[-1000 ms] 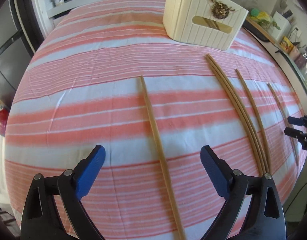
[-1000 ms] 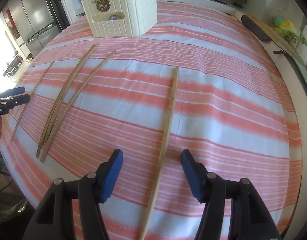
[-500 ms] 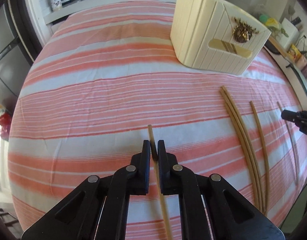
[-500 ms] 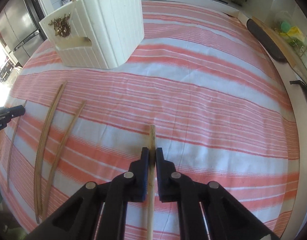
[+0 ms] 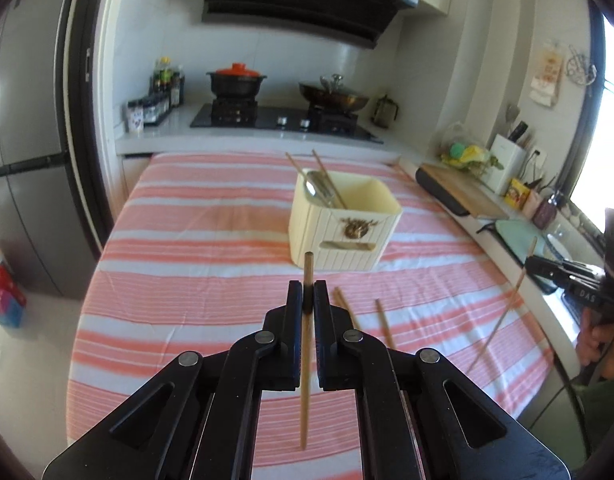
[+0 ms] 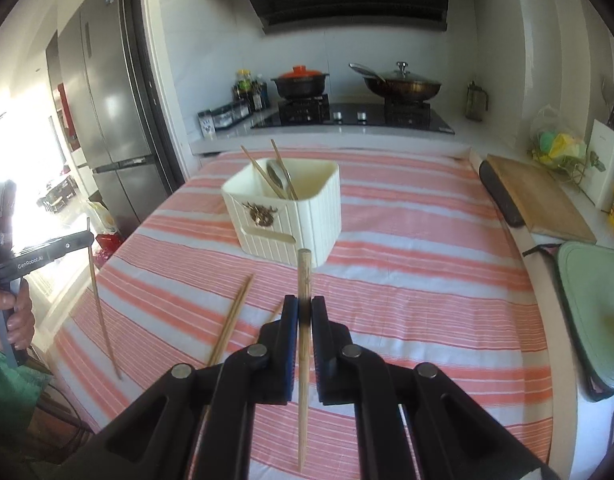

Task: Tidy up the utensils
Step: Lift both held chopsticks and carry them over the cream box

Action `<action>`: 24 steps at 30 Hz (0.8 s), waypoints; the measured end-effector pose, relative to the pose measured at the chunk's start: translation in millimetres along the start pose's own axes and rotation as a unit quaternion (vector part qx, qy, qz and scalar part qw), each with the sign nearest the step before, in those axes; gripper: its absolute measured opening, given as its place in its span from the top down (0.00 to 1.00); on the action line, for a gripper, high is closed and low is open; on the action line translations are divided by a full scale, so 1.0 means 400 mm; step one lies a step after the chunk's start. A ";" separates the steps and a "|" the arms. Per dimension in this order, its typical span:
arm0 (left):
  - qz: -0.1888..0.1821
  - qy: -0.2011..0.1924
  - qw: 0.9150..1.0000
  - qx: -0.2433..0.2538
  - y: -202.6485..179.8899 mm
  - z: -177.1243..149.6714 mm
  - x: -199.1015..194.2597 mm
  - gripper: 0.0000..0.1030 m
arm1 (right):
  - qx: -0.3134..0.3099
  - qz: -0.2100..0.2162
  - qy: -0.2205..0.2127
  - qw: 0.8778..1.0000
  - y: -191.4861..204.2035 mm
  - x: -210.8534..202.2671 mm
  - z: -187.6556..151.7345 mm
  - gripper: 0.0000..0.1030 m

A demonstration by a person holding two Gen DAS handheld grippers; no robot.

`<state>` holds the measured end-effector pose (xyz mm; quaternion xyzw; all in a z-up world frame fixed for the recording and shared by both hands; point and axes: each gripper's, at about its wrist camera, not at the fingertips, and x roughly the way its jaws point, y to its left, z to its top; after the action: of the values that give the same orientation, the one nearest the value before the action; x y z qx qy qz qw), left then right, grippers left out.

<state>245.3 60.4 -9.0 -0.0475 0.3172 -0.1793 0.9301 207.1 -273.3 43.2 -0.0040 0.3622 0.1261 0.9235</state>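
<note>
My left gripper (image 5: 307, 300) is shut on a wooden chopstick (image 5: 306, 356) and holds it lifted above the striped table. My right gripper (image 6: 304, 312) is shut on another wooden chopstick (image 6: 303, 384), also lifted. Each gripper with its stick shows in the other's view: the right one (image 5: 531, 264) at the right edge, the left one (image 6: 89, 240) at the left edge. A cream utensil box (image 5: 343, 224) stands ahead on the table, also in the right wrist view (image 6: 287, 216); it holds chopsticks and a spoon. Loose chopsticks (image 5: 383, 324) (image 6: 231, 316) lie on the cloth.
The table wears a pink and white striped cloth (image 5: 195, 264). Behind it is a stove counter with a black pot (image 5: 236, 80) and a wok (image 5: 333, 96). A fridge (image 6: 107, 120) stands left. A cutting board (image 6: 543, 200) lies on the right counter.
Both grippers have risen off the table with their chopsticks, which now hang clear of the cloth. The views have tilted up from the table to the kitchen.
</note>
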 end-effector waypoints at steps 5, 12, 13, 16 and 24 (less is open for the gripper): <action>-0.011 -0.040 0.999 0.004 -0.032 0.030 -0.063 0.96 | -0.017 0.001 -0.050 0.999 0.034 -0.065 0.023 0.93; -0.019 -0.055 0.998 -0.002 -0.036 0.044 -0.097 0.96 | -0.024 0.000 -0.090 0.996 0.059 -0.112 0.058 0.93; -0.019 -0.055 0.998 -0.001 -0.036 0.044 -0.100 0.96 | -0.026 -0.001 -0.092 0.995 0.060 -0.114 0.063 0.93; -0.016 -0.052 0.999 0.004 -0.039 0.041 -0.104 0.97 | -0.033 -0.003 -0.093 0.995 0.064 -0.121 0.071 0.93; -0.021 -0.046 0.999 0.005 -0.038 0.060 -0.087 0.97 | -0.031 -0.007 -0.086 0.996 0.039 -0.089 0.103 0.93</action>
<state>229.7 58.3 33.1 -0.0574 0.2718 -0.1978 0.9401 205.9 -262.4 98.5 -0.0243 0.2776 0.1309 0.9514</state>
